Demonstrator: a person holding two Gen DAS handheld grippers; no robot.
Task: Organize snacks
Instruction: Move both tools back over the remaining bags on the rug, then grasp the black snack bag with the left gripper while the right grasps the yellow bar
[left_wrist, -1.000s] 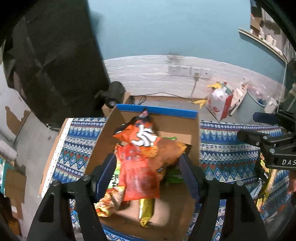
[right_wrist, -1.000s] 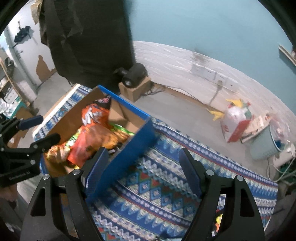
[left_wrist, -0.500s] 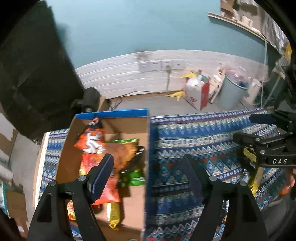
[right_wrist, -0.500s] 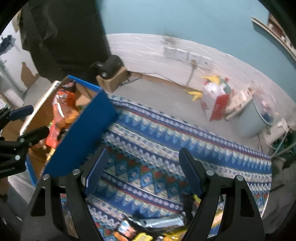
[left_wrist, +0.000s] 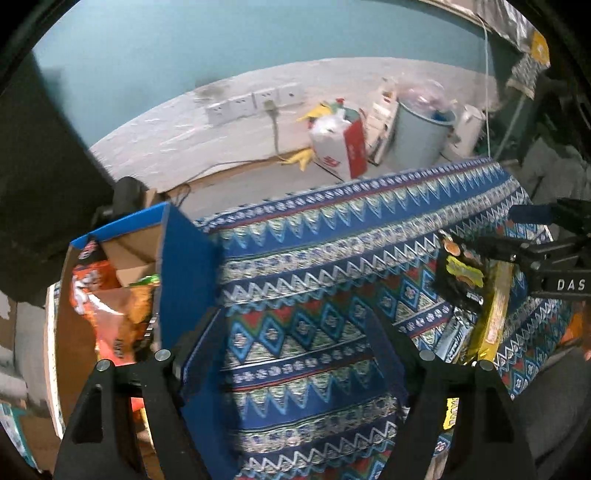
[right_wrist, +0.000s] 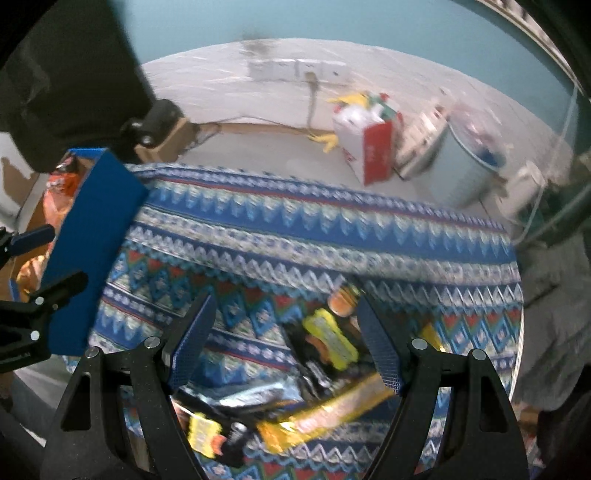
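The loose snacks lie in a small pile on the patterned tablecloth (right_wrist: 332, 229), near its front right edge, directly under the right gripper (right_wrist: 284, 339). Its fingers stand wide apart with nothing between them. On top is a black packet (right_wrist: 328, 343) with yellow lettering; beside it a long golden-yellow packet (right_wrist: 325, 413), a silvery packet (right_wrist: 255, 397) partly beneath, and a small yellow packet (right_wrist: 203, 432) at the lower edge. That makes four I can count, though the view is smeared by motion and more may be buried.

The risk is a muddled grasp: the packets overlap, so closing on the black one could catch the silvery one too, or pinch only a slack corner of foil and let it slip on the way across. A dragged packet could also slide off the near table edge, which is close.

The left gripper (left_wrist: 291, 332) hangs over bare cloth, fingers also spread wide and empty, just right of the cardboard box (left_wrist: 184, 280) with blue outer walls. One box, at the table's left end, well apart from the pile. Inside it an orange bag (left_wrist: 110, 306) and a green bag (left_wrist: 147, 280) show; others are hidden behind the wall. A carried packet could clip that raised wall
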